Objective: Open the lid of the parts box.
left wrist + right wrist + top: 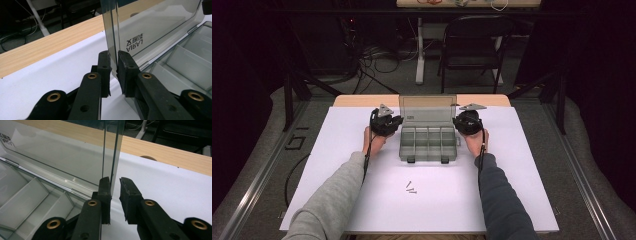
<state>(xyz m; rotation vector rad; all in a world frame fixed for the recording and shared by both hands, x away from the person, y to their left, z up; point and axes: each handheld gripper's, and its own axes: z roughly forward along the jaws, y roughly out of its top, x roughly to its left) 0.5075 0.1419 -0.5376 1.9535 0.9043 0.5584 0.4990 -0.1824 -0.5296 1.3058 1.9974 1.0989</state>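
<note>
Clear lid [428,108] stands upright between left gripper [388,121] and right gripper [464,121].

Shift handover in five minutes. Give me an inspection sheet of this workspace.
Surface: white sheet over a wooden table.
Job's things: grey compartment box, lid upright, compartments look empty.
Clutter: a few screws lying loose in front of the box.
Grippers: left gripper jaws astride the lid's left edge; right gripper jaws astride its right edge, a gap visible.
Cables: one trails back from each gripper; more on the floor behind.
Surroundings: folding chair, dark room.
</note>
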